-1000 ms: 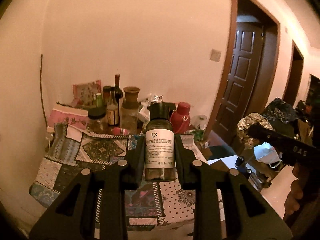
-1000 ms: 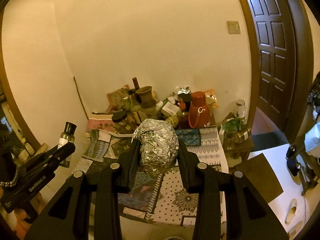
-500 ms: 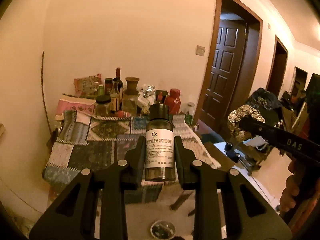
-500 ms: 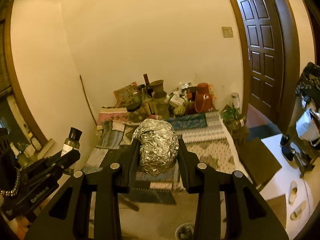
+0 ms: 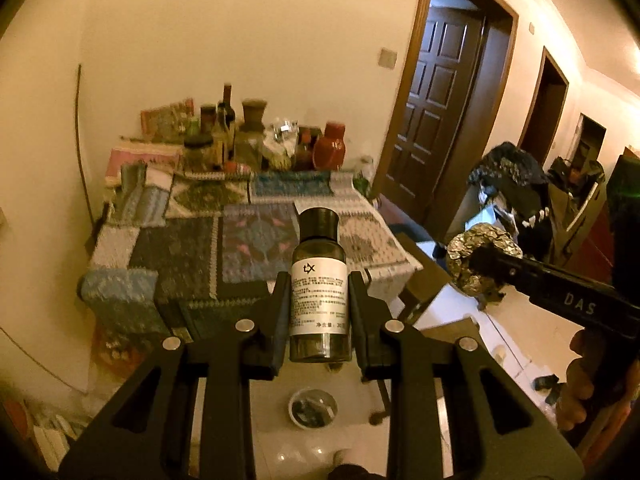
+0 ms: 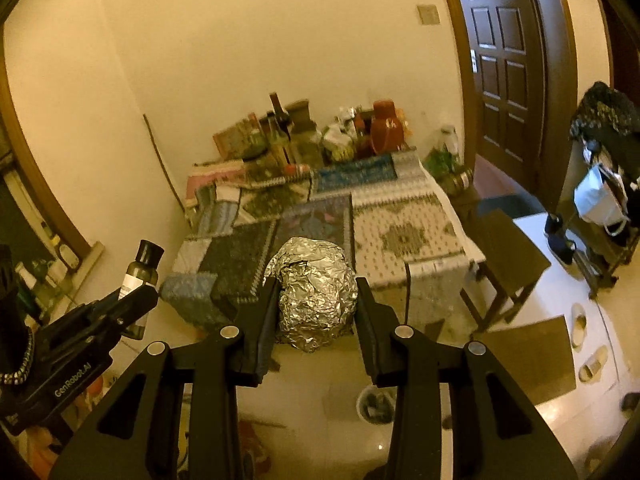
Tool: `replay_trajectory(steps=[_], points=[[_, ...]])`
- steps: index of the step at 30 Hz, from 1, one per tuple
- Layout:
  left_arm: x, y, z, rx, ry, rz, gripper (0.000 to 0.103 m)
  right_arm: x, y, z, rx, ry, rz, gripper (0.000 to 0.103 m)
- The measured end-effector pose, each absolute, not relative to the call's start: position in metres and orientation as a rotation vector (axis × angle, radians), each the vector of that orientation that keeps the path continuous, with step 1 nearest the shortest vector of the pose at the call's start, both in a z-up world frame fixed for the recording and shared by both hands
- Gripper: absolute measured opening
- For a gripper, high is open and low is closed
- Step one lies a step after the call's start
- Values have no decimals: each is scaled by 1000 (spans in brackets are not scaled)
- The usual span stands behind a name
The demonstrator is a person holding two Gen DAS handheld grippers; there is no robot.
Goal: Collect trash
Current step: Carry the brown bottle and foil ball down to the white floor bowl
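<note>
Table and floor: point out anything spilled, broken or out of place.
Nothing stands out. The bottle sits upright in the left gripper, the foil ball in the right gripper. No spill shows on the floor.

Both wrist views look forward and down along their fingers from well back. They share the patchwork-covered table point(image 5: 240, 248) point(image 6: 360, 232) at frame centre.

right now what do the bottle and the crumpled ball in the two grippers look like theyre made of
Bottle: looks like dark tinted glass or clear hard plastic, glossy and see-through below its white paper label, with a matte black cap that is likely plastic; which of the two, the look leaves open. Ball: aluminium foil, silver and shiny, with sharp crinkles and bright glints. What it wraps, if anything, is hidden.
</note>
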State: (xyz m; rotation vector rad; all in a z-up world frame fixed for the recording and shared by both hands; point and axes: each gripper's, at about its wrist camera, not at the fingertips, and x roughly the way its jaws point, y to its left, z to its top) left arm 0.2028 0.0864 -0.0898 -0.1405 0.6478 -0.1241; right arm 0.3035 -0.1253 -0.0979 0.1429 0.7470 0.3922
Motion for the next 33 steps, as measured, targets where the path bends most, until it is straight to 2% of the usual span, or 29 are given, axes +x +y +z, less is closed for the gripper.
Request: replay_trajectory(steps=[6, 12, 19, 28, 31, 33], points=[[217, 67, -134, -148, 761, -105, 27, 313, -142, -147, 148, 849, 391, 33], [245, 42, -198, -163, 884, -100, 27, 331, -162, -231, 115, 1023, 384, 33], [270, 25, -308, -220, 1017, -64, 27, 351, -175, -349, 70, 1217, 369, 33], [292, 42, -431, -283, 1156, -11, 27, 388, -146, -463, 15, 1299, 416, 33], [298, 47, -469, -277, 1189, 7, 27, 397, -137, -489, 14, 1297, 443, 37], [301, 48, -486, -284, 1206, 11, 27, 403, -135, -505, 21, 1316, 446, 60]])
